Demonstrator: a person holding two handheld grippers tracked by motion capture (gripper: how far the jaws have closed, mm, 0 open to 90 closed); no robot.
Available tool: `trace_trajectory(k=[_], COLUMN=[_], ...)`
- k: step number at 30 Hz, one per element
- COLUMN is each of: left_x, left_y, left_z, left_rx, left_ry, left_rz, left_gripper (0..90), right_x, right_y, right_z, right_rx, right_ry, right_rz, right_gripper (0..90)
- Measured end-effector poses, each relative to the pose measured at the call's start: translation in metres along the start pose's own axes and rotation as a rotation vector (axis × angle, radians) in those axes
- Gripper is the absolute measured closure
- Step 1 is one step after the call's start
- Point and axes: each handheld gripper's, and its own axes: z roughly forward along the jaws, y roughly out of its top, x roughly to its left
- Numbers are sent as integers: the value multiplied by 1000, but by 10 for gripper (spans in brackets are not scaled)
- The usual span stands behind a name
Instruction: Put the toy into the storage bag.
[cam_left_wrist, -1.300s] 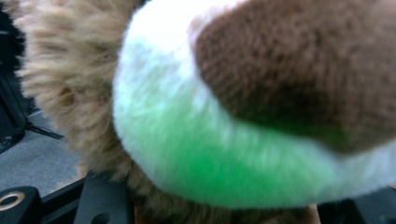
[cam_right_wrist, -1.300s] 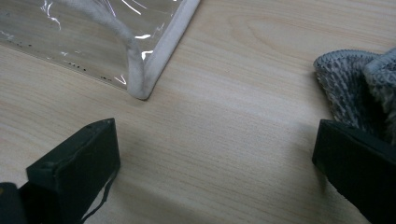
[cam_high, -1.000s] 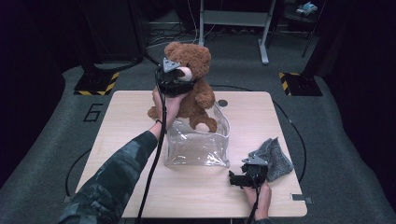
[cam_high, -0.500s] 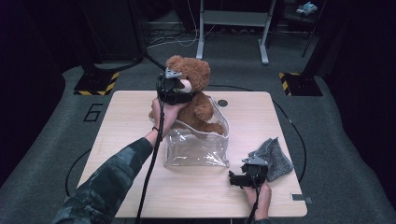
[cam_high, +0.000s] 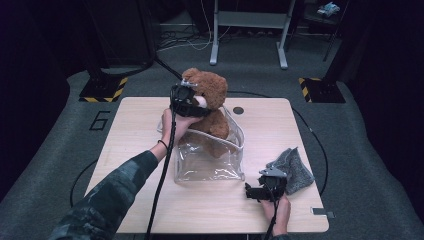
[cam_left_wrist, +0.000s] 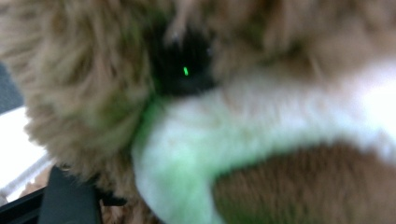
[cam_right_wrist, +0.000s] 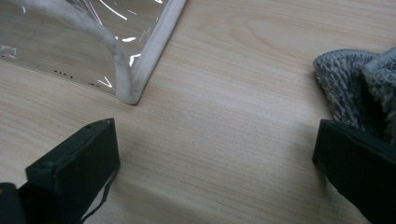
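The left gripper (cam_high: 192, 102) sits at the teddy bear's (cam_high: 210, 92) face, fingers just opening; can't tell if they're pinching fur. The bear's lower half is in the clear bag (cam_high: 210, 157) mid-counter (cam_high: 135, 130). The right gripper (cam_high: 260, 191) rests with fingers wide apart, beside a grey cloth (cam_high: 295, 167).

Teddy bear (cam_high: 210, 97): brown fur, white muzzle, black eye. Pouch (cam_high: 210, 160): clear plastic with off-white edging; cloth (cam_high: 292, 170): grey knit weave. Table (cam_high: 140, 125): light wood grain; both grippers, left (cam_high: 186, 100) and right (cam_high: 264, 187), black; sleeve (cam_high: 107, 200) dark green camouflage pattern.
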Motion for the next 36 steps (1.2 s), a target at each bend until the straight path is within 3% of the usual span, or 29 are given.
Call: trace_trajectory(k=[6, 13, 24, 29, 32, 36], left_x=[8, 16, 54, 67, 77, 92], left_y=[-11, -22, -60, -84, -104, -127], left_z=[-6, -26, -73, -94, -103, -111], left_rx=[101, 157, 105, 61, 72, 37], left_ry=[-28, -85, -94, -64, -36, -15], left_rz=[41, 55, 7, -11, -10, -60], left_gripper=[155, 68, 51, 49, 45, 58], right_x=[0, -1, -1, -1, -1, -1], right_y=[0, 0, 0, 0, 0, 0], right_z=[0, 0, 0, 0, 0, 0], right_rx=[1, 3, 3, 3, 4, 4], right_ry=[0, 8, 9, 8, 9, 9], right_rz=[2, 0, -1, -1, -1, -1], right_gripper=[0, 0, 0, 0, 0, 0])
